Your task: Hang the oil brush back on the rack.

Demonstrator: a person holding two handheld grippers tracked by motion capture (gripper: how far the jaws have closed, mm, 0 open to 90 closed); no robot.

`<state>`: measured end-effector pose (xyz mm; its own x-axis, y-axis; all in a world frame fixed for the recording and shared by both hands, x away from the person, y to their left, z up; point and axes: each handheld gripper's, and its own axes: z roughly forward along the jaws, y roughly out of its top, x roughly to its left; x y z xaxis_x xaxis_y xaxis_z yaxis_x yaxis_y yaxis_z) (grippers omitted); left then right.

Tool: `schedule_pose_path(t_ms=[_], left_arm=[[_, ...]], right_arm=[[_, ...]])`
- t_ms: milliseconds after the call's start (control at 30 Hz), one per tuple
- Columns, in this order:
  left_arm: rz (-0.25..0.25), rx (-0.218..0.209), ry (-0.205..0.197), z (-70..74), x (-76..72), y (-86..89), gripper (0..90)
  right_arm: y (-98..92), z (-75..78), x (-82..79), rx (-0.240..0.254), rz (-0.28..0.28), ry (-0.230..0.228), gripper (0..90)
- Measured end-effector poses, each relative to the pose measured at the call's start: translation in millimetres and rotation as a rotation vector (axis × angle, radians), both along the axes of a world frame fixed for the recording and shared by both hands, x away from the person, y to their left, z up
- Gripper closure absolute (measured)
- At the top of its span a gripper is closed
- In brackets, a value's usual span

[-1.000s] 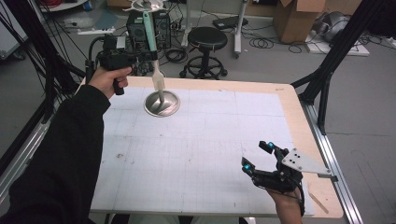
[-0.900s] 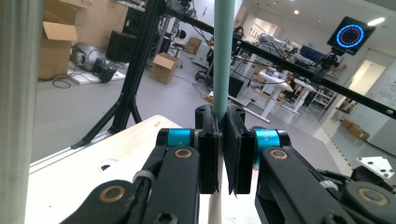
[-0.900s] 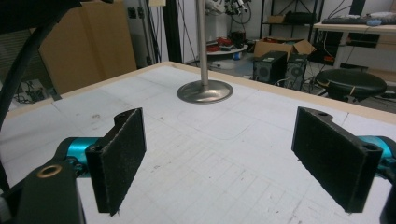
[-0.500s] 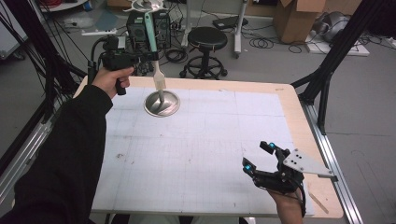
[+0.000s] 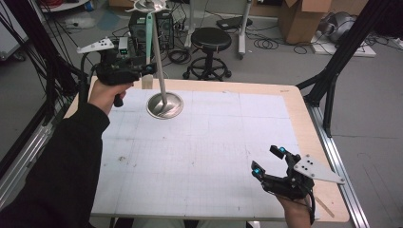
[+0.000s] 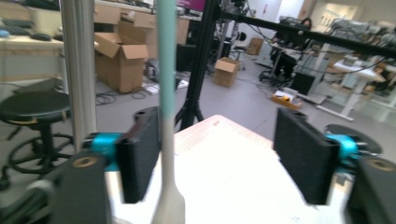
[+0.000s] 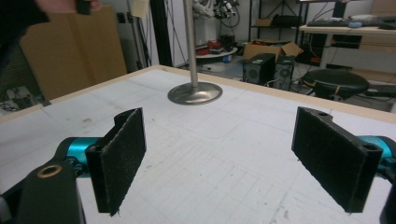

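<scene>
- My left gripper [image 5: 148,69] has just opened, releasing the spatula [image 5: 157,57] and sliding left; it leans in its steel stand [image 5: 165,105].
- My right gripper [image 5: 268,161] stays open, unmoved.

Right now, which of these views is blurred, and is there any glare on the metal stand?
Left gripper view: motion-smeared, the pale green-handled utensil and left gripper soft-edged. Right gripper view: crisp, a mild sheen on the round steel stand base. High view: sharp, evenly lit, faint highlights on that base.

The worktop [image 5: 199,161], white gridded sheet with a wooden rim, bears a round metal stand base [image 5: 165,105] in the frame's upper left, a pole rising from it.
</scene>
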<state>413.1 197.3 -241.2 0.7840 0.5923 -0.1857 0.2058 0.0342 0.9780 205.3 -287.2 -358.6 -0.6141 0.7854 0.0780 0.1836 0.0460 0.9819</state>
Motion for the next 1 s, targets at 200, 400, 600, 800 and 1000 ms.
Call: schedule_pose_path(t_ms=[200,400,600,800,1000], left_arm=[[0.018,0.059,-0.034,-15.4,-45.8,-3.0,22.1],[0.012,0.035,-0.074,-40.7,-91.8,-12.1,16.8],[0.022,0.029,-0.13,-71.1,-129.2,-13.9,16.9],[0.034,0.017,-0.125,-104.8,-155.5,-4.9,17.1],[0.049,0.026,-0.101,-127.2,-170.6,3.5,17.9]], right_arm=[[-5.6,-1.3,-4.3,0.007,-0.031,0.002,16.2],[-7.6,0.0,-11.0,0.001,-0.058,-0.005,16.2],[-7.3,-1.4,-11.5,0.003,-0.065,-0.005,16.2],[-5.2,-7.4,-7.3,0.011,-0.057,0.008,16.2],[0.3,-8.7,-4.8,-0.005,-0.055,0.008,16.3]])
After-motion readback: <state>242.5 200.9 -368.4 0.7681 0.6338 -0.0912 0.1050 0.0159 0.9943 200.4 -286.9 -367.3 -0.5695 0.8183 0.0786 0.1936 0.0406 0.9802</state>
